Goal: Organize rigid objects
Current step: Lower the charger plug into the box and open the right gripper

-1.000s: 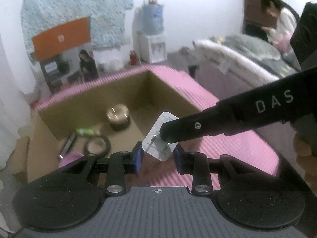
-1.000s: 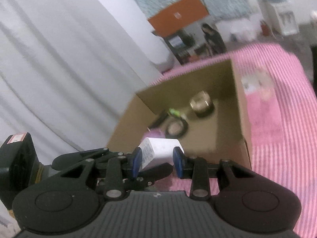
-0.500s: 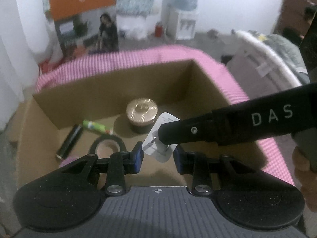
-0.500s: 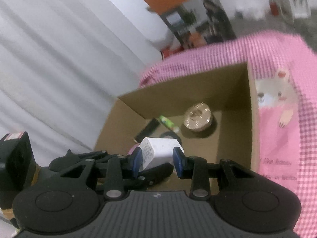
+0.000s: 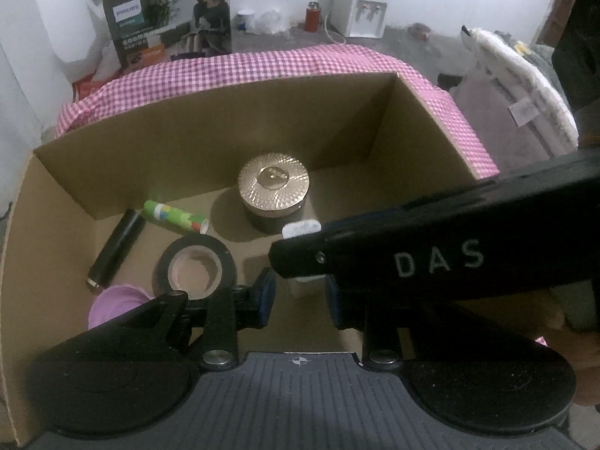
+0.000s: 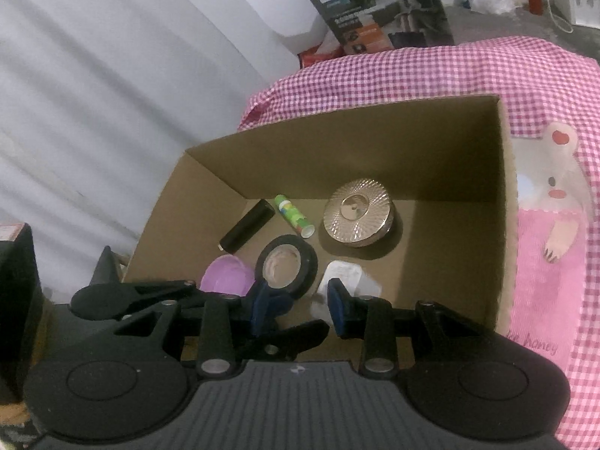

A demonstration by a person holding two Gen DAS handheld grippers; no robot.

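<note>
Charger: white charger (image 6: 339, 275) lies in the cardboard box (image 6: 500, 202) beside the tape roll (image 6: 287, 266).
Right gripper (image 6: 296, 309): jaws released, empty.
Left gripper (image 5: 298, 300): jaws narrow, grip probably none; partly hidden.

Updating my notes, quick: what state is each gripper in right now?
Left gripper: open, gripping nothing.
Right gripper: cannot tell; the white charger sits at one pad's tip.

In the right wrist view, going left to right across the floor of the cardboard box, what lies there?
Black cylinder → green tube → gold-lidded round jar. Nearer the camera: purple round thing → black tape roll → white charger.
</note>
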